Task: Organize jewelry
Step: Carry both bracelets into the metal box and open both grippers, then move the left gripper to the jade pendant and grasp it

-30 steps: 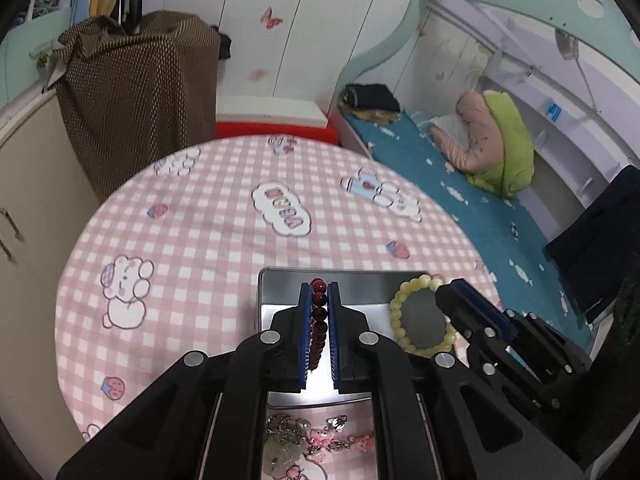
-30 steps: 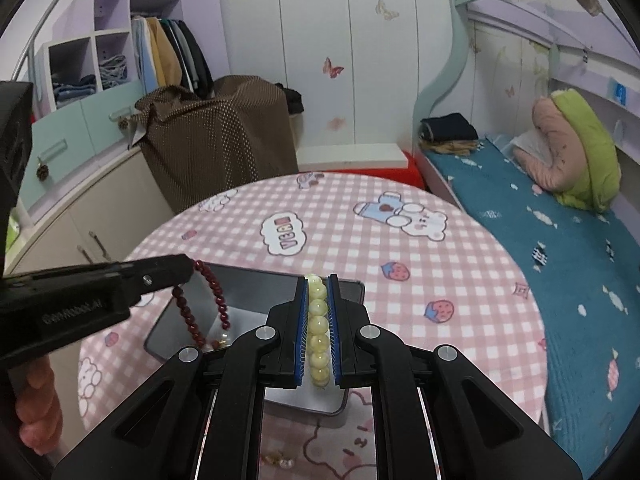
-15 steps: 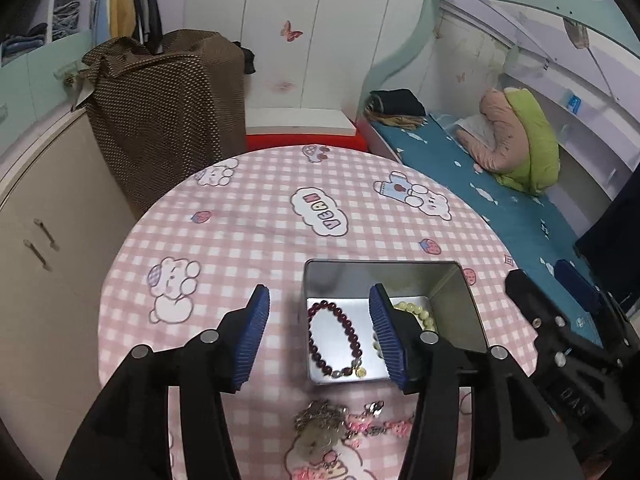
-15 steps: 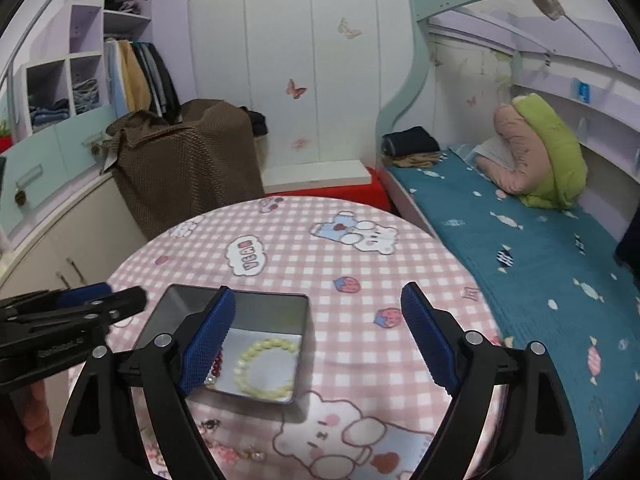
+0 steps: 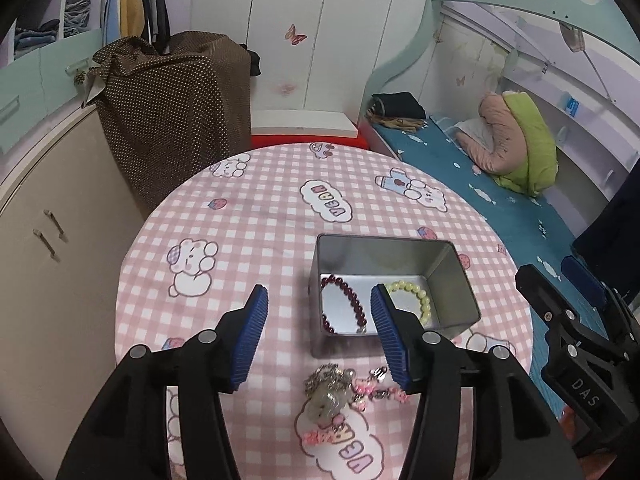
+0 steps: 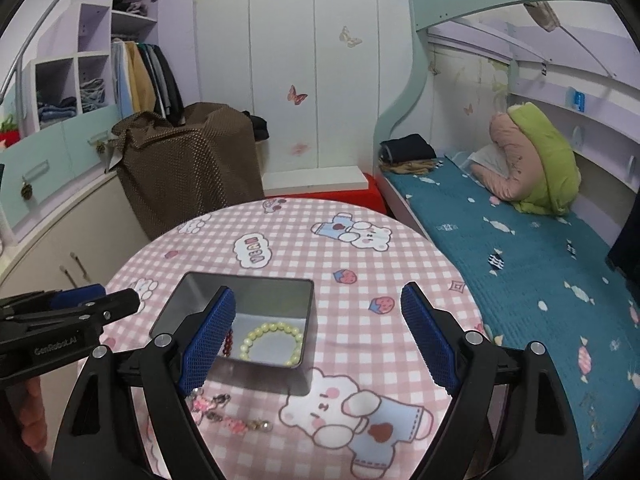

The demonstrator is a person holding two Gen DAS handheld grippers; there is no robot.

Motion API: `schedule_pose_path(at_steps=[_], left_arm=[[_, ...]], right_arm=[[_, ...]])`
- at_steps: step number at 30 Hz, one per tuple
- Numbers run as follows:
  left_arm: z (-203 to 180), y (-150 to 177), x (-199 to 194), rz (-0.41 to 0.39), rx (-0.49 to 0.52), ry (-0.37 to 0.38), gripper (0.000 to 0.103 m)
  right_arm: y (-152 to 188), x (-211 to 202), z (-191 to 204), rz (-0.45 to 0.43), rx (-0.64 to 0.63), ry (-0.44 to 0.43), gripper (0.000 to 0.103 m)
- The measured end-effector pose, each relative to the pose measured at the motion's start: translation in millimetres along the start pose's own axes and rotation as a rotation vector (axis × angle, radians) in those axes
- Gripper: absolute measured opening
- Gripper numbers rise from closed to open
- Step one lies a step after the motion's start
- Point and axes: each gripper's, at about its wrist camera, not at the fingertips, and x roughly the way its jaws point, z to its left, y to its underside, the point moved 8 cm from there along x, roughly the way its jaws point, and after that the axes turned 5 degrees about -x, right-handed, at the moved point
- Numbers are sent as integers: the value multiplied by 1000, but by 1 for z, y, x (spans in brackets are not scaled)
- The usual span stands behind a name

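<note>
A silver metal tin (image 5: 460,276) (image 6: 308,312) stands on the round pink checked table (image 5: 248,240) (image 6: 400,280). A dark red bead bracelet (image 5: 352,304) (image 6: 229,344) and a pale yellow bead bracelet (image 5: 420,300) (image 6: 272,342) lie inside it. A silvery necklace with a pale pendant (image 5: 328,392) and pink charm pieces (image 5: 376,394) (image 6: 216,410) lie on the cloth in front of the tin. My left gripper (image 5: 318,304) is open and empty, above the tin's near left side. My right gripper (image 6: 318,308) is open and empty, above the tin's near right side.
A bed with a blue sheet (image 6: 520,240) runs along the right of the table. A brown dotted covered object (image 5: 172,120) and a beige cabinet (image 5: 48,240) stand to the left. The right gripper's body (image 5: 580,352) shows at the left view's right edge.
A second ago each gripper was shut on a bracelet over the tin. Both have opened, the bracelets now lie in the tin, and both grippers have drawn up and back.
</note>
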Motion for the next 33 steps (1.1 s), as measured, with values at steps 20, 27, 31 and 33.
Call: schedule_pose_path(at_steps=[20,27,31,33], left_arm=[[20,76,20,161,23,-37,61],[20,94,37,217,39,-30,61],[16,100,47,240,44,-13,61],[14,100,49,242,47,-1,61]], right_arm=[[61,5,20,129,-38,-24,82],[89,16,26,198,-46,-36,82],[99,21,27,224,-46,-45,82],[102,23,28,231,-48,-46,82]])
